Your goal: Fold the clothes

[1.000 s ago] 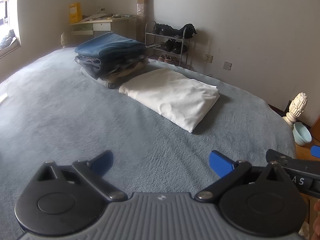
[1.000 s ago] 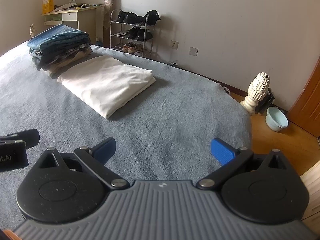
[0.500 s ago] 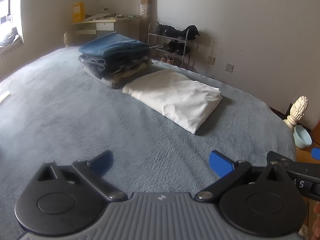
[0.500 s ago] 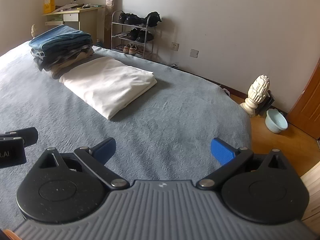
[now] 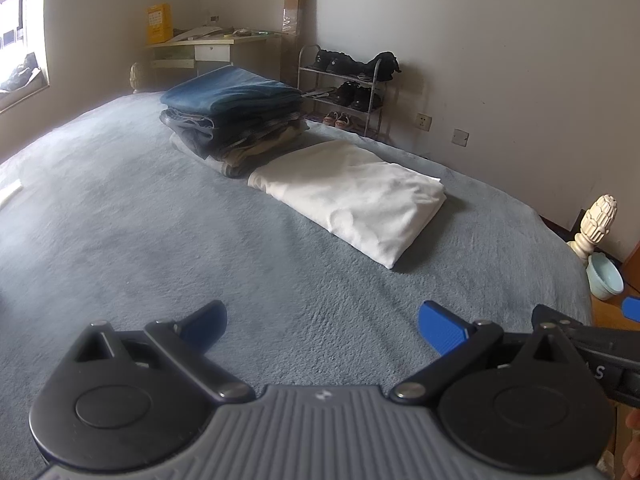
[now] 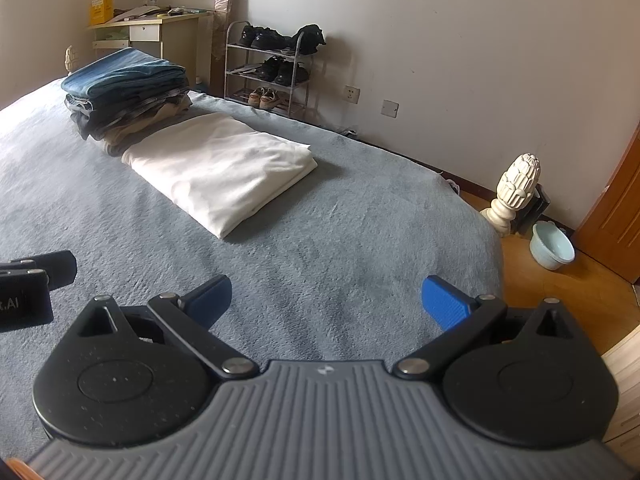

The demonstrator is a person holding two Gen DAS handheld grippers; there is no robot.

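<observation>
Quick count from where I'm at: one folded white garment (image 5: 352, 196), one stack of folded blue and dark clothes (image 5: 232, 116), one grey-blue fleece blanket (image 5: 160, 240), one metal shoe rack (image 6: 272, 72), one pale blue plastic basin (image 6: 552, 246), two wall sockets.

The right gripper (image 6: 326, 300) hangs over a grey-blue bed (image 6: 340, 240), jaws wide apart and empty. Ahead lies a folded white cloth (image 6: 224, 170), touching a stack (image 6: 128, 96) of folded dark clothes behind it. The left gripper's tip (image 6: 36, 280) shows at the left edge.
</observation>
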